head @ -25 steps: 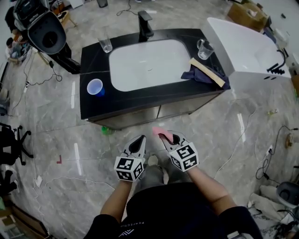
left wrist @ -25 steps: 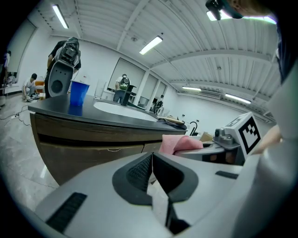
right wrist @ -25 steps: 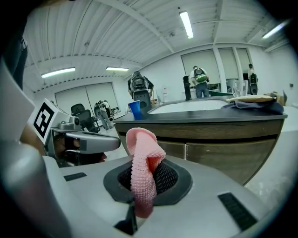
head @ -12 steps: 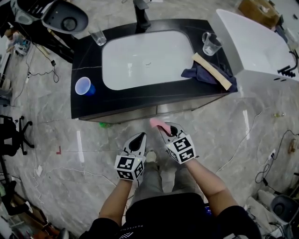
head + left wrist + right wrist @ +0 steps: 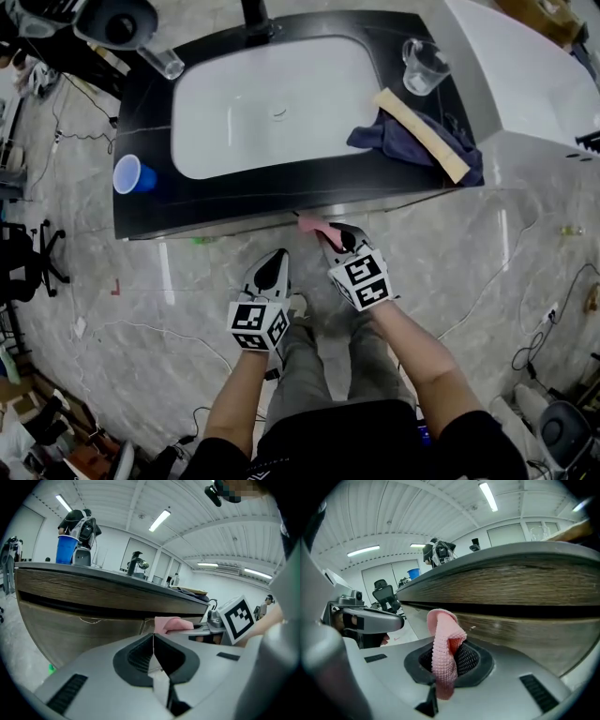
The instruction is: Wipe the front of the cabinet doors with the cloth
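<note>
Looking down in the head view, the right gripper [image 5: 330, 238] carries the pink cloth [image 5: 310, 225] to the counter's [image 5: 281, 190] front edge.

In the left gripper view, the left gripper [image 5: 152, 637] is clenched on nothing, near the cabinet doors [image 5: 84, 630].

In the right gripper view, the cloth is pinched between the jaws and flops forward. I judge its fold should press flat on the wood before sweeping sideways.

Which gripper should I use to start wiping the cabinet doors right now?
Right. The right gripper is shut on the pink cloth, whose free end stands close to the cabinet door front. The left gripper is shut on nothing and sits farther back from it.
</note>
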Tool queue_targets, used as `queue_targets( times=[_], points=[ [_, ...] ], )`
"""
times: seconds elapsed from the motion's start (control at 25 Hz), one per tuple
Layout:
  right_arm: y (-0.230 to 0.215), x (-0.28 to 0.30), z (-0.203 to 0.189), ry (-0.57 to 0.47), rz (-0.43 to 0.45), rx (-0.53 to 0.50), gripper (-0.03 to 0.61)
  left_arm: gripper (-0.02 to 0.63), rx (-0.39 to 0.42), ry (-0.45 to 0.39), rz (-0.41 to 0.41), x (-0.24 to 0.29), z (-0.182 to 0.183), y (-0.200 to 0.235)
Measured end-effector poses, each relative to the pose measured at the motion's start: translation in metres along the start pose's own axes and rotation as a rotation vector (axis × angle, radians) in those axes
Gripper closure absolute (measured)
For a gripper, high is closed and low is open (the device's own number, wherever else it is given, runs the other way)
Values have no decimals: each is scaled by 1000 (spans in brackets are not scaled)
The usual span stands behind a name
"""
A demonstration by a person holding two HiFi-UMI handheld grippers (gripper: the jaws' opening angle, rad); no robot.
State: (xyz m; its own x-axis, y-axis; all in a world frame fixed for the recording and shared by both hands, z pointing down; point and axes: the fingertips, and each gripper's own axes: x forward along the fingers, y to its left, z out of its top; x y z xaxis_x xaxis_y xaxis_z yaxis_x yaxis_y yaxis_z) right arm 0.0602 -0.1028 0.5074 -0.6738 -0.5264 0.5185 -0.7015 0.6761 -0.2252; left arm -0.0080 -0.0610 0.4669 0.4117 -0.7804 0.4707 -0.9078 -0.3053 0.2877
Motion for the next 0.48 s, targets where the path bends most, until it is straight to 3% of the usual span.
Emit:
queue_targets(
  times=[0.48],
  points=[
    [-83,-35,-21,-22,-62,7,534,603,20,7,-25,58,-10,-41]
  ],
)
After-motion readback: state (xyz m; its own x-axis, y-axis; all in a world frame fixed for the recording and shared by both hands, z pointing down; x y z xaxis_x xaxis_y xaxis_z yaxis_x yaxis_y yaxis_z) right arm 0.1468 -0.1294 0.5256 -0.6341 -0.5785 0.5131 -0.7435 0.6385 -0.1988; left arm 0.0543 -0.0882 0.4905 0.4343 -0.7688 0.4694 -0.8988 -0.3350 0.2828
